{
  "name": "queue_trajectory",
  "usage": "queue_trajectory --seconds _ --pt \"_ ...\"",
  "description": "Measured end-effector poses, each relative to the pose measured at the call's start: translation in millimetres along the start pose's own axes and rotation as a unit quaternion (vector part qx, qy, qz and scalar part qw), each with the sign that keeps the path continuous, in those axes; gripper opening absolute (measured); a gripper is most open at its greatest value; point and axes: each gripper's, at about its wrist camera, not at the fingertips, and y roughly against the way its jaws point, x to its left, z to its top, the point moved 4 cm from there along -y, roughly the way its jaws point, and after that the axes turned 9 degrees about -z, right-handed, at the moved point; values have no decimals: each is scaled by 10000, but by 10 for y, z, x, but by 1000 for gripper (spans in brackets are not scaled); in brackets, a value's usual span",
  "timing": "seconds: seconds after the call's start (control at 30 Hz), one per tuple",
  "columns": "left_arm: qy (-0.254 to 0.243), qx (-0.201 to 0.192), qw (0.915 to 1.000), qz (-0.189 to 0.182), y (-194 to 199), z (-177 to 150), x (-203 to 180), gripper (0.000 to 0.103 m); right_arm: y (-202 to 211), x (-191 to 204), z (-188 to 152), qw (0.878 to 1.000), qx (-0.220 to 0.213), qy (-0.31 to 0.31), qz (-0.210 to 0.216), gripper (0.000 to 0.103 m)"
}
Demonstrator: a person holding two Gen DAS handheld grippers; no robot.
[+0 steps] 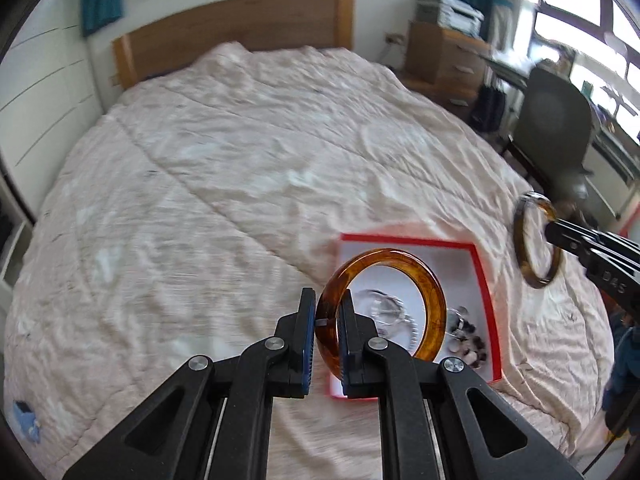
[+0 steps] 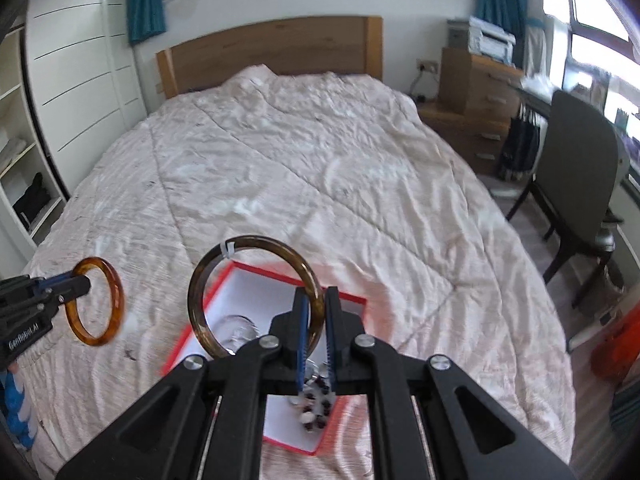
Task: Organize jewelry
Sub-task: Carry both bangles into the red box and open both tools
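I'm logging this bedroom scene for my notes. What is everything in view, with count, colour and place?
amber bangle: one, orange-brown, held above the box.
dark bangle: one, smoky brown with a white tag, held above the box.
jewelry box: one, red rim with white inside, on the bed.
clear bracelet: one, transparent, in the box.
beaded bracelet: one, dark and pale beads, in the box.
bed: one, pale pink quilt, wooden headboard.
chair: one, grey, right of the bed.
left tongs: black, shut on the amber bangle.
right tongs: black, shut on the dark bangle.
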Motion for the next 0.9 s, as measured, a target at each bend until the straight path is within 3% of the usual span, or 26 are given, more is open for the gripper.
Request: queue_trajectory --seconds 0.33,0.53,0.9 --pt "-478 831 9950 -272 -1073 -295 -473 10 -990 -40 -301 9985 534 -35 147 7" --pt "-698 1057 9915 -307 -1331 -442 -521 10 -1392 91 -442 9966 783 102 248 7" --pt "-505 1167 9914 -305 -1443 -543 -389 10 -1567 202 -626 9936 985 409 371 8"
